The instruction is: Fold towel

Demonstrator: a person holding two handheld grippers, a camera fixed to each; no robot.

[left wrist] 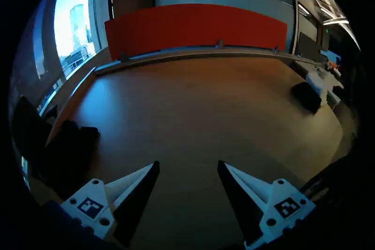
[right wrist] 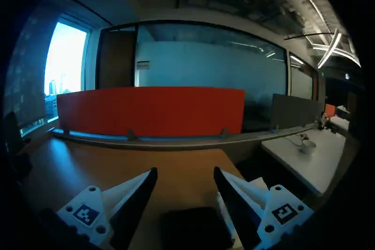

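Here the left gripper (left wrist: 187, 164) hovers over the brown worktop (left wrist: 201, 109), fingers (left wrist: 140, 189) spread apart, wood showing between them. A red partition (left wrist: 197, 27) lines the far edge, with a bright window (left wrist: 72, 29) on the left. A dark shape (left wrist: 70, 151) sits beside the left finger.

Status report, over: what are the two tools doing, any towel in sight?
Left tool open over table. Right tool open, holding nothing. Dark shape below it, maybe the towel, cannot tell. Dark bundle beside left tool.

A partition (left wrist: 194, 27) stands along the far edge of the table (left wrist: 201, 109), with a window (left wrist: 72, 25) left of both.
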